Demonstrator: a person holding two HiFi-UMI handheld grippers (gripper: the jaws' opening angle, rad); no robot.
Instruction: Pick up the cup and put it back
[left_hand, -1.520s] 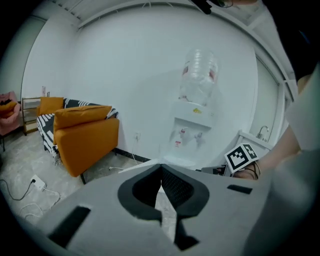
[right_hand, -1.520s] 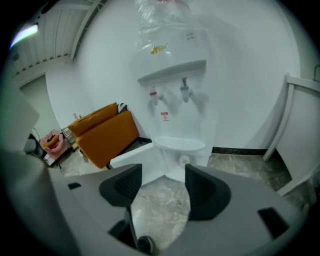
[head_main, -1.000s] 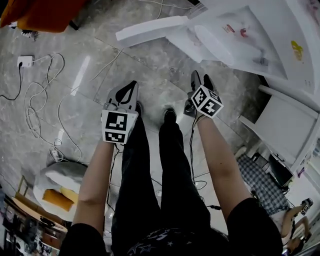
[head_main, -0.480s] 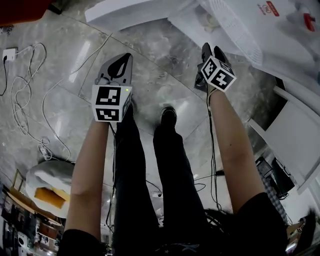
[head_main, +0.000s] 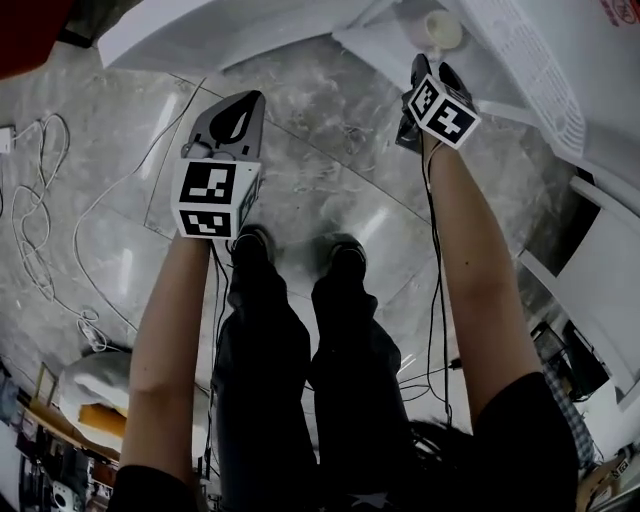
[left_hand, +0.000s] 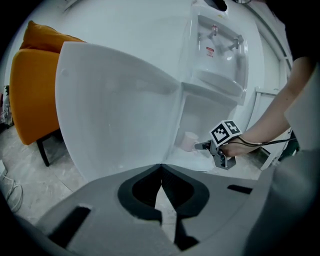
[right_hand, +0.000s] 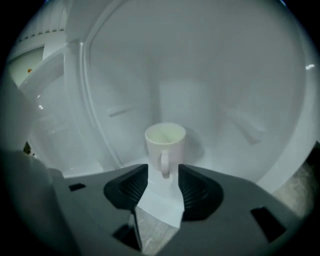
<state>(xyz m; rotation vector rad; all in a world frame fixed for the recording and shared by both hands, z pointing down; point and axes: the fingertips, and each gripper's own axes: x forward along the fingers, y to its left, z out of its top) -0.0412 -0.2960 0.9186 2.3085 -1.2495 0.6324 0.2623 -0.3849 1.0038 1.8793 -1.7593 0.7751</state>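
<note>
Before the cup (right_hand: 165, 142), right tool (right_hand: 163, 172) reaches forward, jaws opening around its handle (right_hand: 164, 162).

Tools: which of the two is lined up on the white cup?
The right tool: its jaws are opening, with the handle of the cup between their tips. The left tool is shut and well away from the cup.

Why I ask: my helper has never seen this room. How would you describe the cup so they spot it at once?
Find the white water dispenser with its lower door swung open. Inside that lower compartment stands a small pale cup, upright, its handle facing outward. Nothing else stands there; its surroundings are plain white.
</note>
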